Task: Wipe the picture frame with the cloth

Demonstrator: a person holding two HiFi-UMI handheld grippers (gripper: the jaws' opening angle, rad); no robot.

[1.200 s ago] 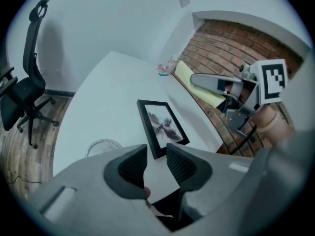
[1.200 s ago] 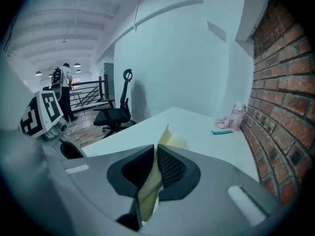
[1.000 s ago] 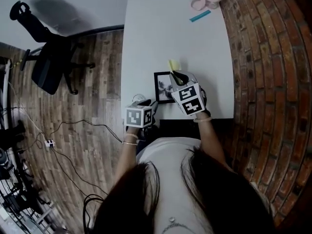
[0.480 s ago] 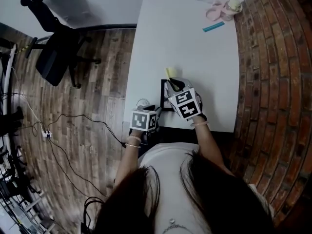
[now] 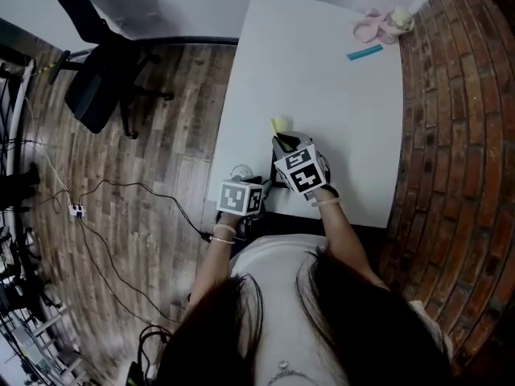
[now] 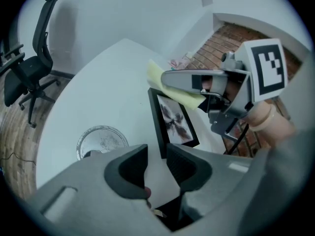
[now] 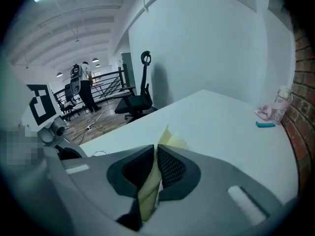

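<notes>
The black picture frame lies flat near the table's front edge, with a dark print under its glass. My right gripper hovers over it, shut on a folded yellow cloth that sticks out past the jaws. In the right gripper view the cloth is pinched between the pads. In the head view the frame is mostly hidden under that gripper. My left gripper sits at the frame's near left corner. Its jaws stand a narrow gap apart, and only white table shows between them.
A round glass dish rests on the white table left of the frame. A pink object and a small bottle and a teal strip sit at the far right corner. Brick wall runs along the right; an office chair stands on the left.
The right gripper with the cloth has slid left across the frame, covering it in the head view. The head camera has shifted. The left gripper stays by the table's near left corner.
</notes>
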